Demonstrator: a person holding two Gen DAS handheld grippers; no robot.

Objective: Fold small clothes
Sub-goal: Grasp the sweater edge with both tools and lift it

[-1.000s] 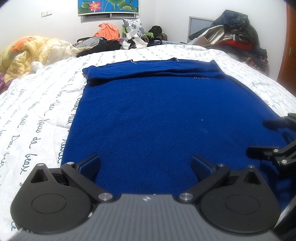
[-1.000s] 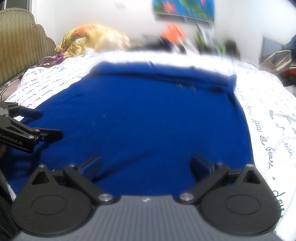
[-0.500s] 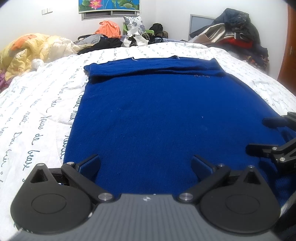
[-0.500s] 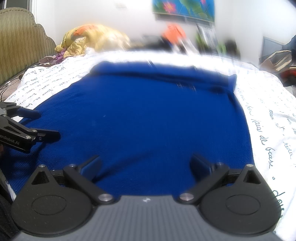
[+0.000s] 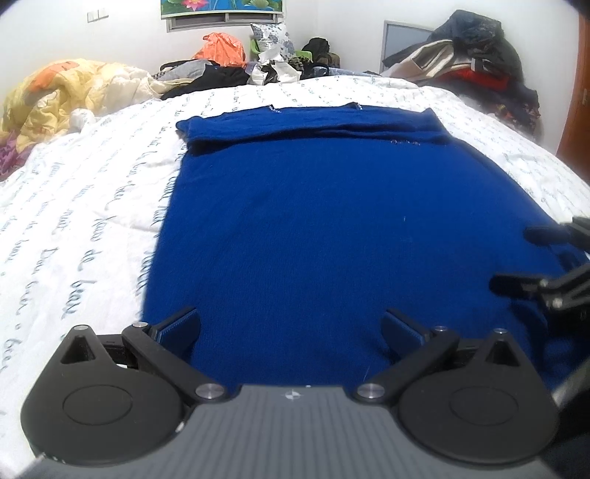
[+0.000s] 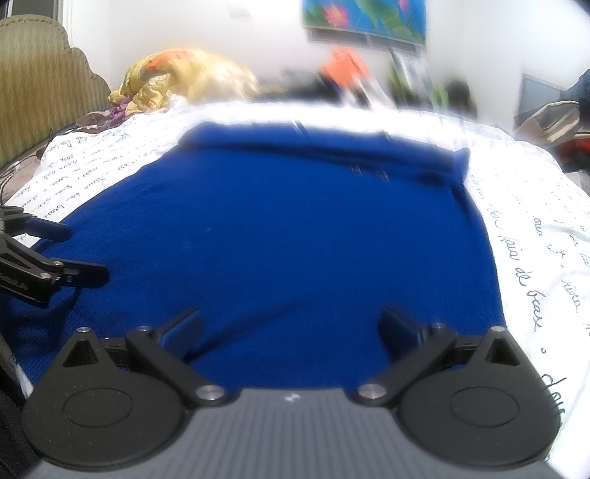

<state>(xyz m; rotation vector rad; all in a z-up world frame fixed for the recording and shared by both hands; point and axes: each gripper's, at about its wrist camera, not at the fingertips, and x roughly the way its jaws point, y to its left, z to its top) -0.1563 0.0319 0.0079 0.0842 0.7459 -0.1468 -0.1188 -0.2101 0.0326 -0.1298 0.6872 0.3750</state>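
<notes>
Spreading wide, the jaws of the left gripper (image 5: 291,328) stand open with nothing between them, low over the near edge of a blue sweater (image 5: 332,228). The right gripper (image 6: 291,326) has its jaws open and empty too, over the same near edge further to the right; each gripper shows at the side of the other's view.

One sweater lies flat on the bed (image 5: 73,228), its long axis running away from the grippers toward the far wall. Its far end is turned back on itself into a thick band lying crosswise. The cloth is a fine, soft-looking knit in deep blue, roughly a rectangle, with shallow creases near the right gripper.

White bedding printed with dark cursive writing covers the bed. A crumpled yellow quilt (image 5: 62,92) sits at the far left, and two heaps of mixed clothes (image 5: 475,62) rise beyond the bed. One flower picture (image 6: 363,18) hangs on the wall.
</notes>
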